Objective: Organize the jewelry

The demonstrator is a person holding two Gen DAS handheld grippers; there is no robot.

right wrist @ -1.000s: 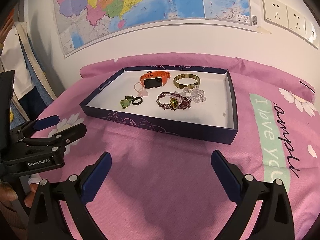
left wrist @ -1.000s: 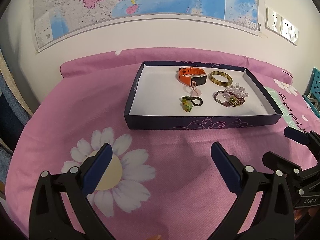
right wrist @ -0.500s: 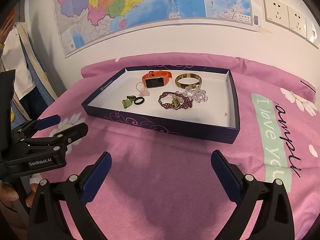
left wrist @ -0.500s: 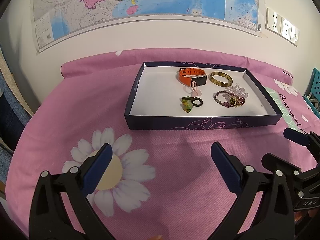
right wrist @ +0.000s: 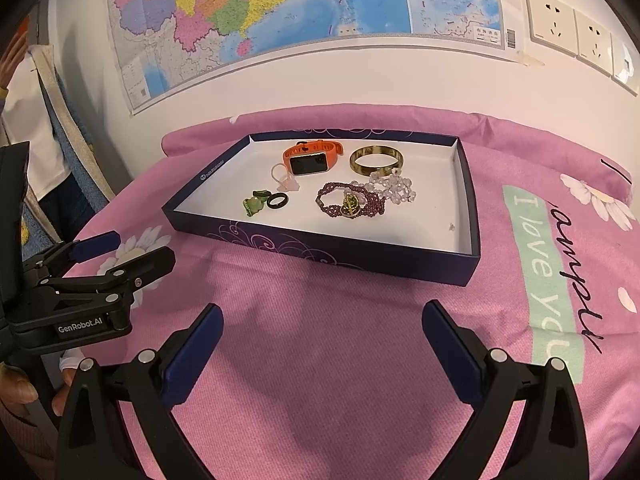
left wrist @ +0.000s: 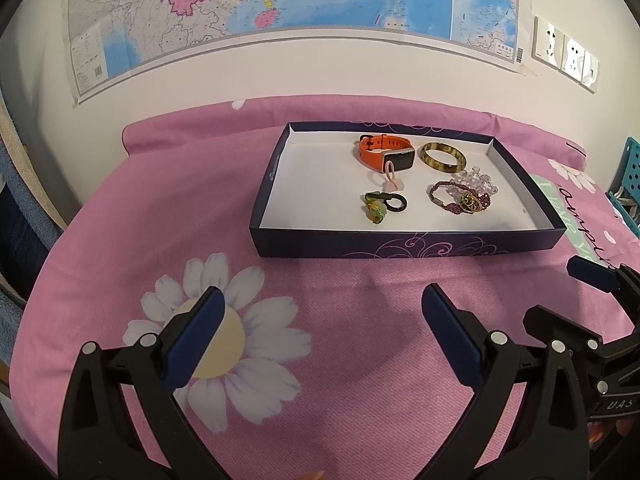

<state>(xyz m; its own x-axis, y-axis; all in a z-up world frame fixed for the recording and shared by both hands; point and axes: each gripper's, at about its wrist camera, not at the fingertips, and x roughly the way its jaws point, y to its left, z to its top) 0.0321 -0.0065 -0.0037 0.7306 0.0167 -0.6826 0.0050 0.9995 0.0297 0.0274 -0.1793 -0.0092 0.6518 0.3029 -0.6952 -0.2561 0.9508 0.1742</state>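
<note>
A dark blue shallow box (left wrist: pixel 404 245) (right wrist: pixel 320 252) with a white floor sits on the pink cloth. Inside it lie an orange smartwatch (left wrist: pixel 384 154) (right wrist: pixel 310 160), a brown-gold bangle (left wrist: pixel 442 157) (right wrist: pixel 376 162), a purple bead bracelet (left wrist: pixel 460 199) (right wrist: pixel 350 202), clear beads (left wrist: pixel 476 180) (right wrist: pixel 394 186), a black ring (left wrist: pixel 396 203) (right wrist: pixel 277 201), a green charm (left wrist: pixel 374 210) (right wrist: pixel 252 205) and a pink charm (left wrist: pixel 394 182) (right wrist: pixel 286 184). My left gripper (left wrist: pixel 322 336) is open and empty in front of the box. My right gripper (right wrist: pixel 320 350) is open and empty, also short of the box.
The pink flowered cloth (left wrist: pixel 200 200) covers the table up to a white wall with a map (left wrist: pixel 280 8) and sockets (right wrist: pixel 568 32). A teal basket (left wrist: pixel 628 188) stands at the right edge. The other gripper shows at each view's side.
Both grippers have drawn back slightly from the box. They stay open and empty. The jewelry has not moved.
</note>
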